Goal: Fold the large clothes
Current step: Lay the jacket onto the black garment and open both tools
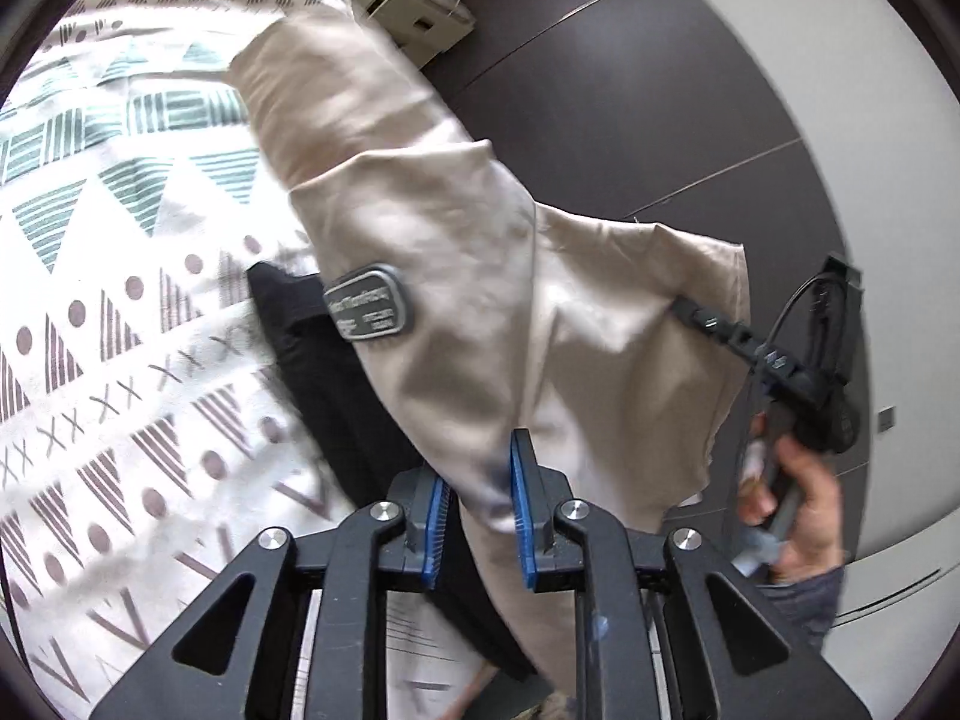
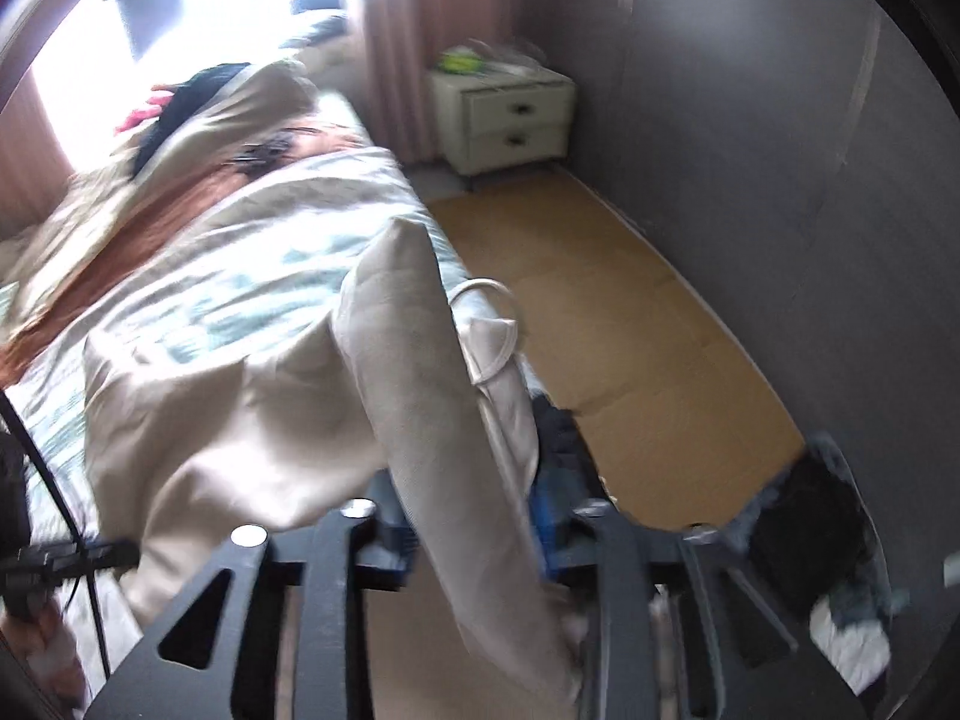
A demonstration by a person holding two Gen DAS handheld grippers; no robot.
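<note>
A large beige garment (image 1: 420,252) with a grey rubber patch (image 1: 369,310) and a black lining (image 1: 336,384) hangs lifted over a patterned bedspread (image 1: 108,312). My left gripper (image 1: 477,513) is shut on a fold of its beige cloth between the blue pads (image 1: 521,510). My right gripper (image 2: 474,516) is shut on another part of the same garment (image 2: 252,396), which drapes over its fingers. The right gripper also shows at the right of the left wrist view (image 1: 780,372), held in a hand. The picture is blurred by motion.
The bed (image 2: 288,222) carries a pile of other clothes (image 2: 180,102) at its far end. A white nightstand (image 2: 504,120) stands by the pink curtain. A tan floor strip (image 2: 630,360) runs between bed and grey wall. Dark items (image 2: 810,528) lie on the floor at right.
</note>
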